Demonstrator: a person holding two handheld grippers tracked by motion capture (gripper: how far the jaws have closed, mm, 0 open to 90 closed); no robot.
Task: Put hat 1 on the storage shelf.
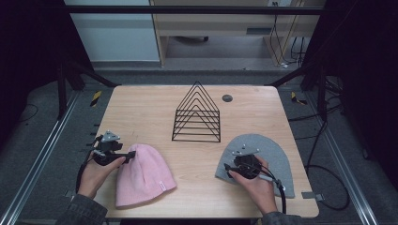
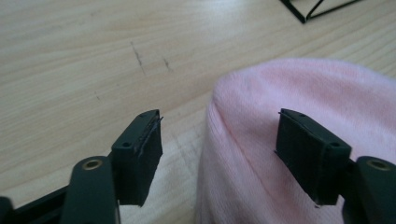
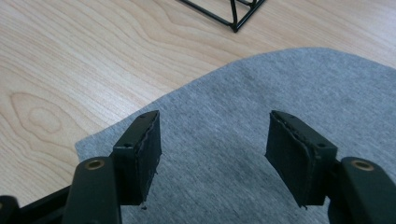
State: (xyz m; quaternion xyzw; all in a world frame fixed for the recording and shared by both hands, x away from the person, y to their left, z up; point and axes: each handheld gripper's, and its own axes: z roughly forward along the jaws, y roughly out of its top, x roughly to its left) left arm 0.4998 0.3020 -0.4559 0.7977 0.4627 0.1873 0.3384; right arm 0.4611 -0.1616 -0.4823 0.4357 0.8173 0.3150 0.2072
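A pink beanie (image 1: 141, 176) lies flat at the front left of the wooden table (image 1: 141, 108). My left gripper (image 1: 130, 153) is at its upper left edge. In the left gripper view the gripper (image 2: 217, 140) is open, one jaw over bare wood and the other over the pink beanie (image 2: 289, 93), with the hat's edge between the jaws and neither pad pressing. A grey beanie (image 1: 277, 154) lies at the front right. My right gripper (image 1: 234, 161) is over its left part. The right gripper view shows the gripper (image 3: 212, 140) open just above the grey beanie (image 3: 280, 93).
A black wire rack (image 1: 197, 115) of nested triangles stands mid-table behind both hats; its corners show in the gripper views (image 2: 317, 9) (image 3: 229, 11). A small dark round disc (image 1: 227, 98) sits near the far edge. Cables trail off the table's right side.
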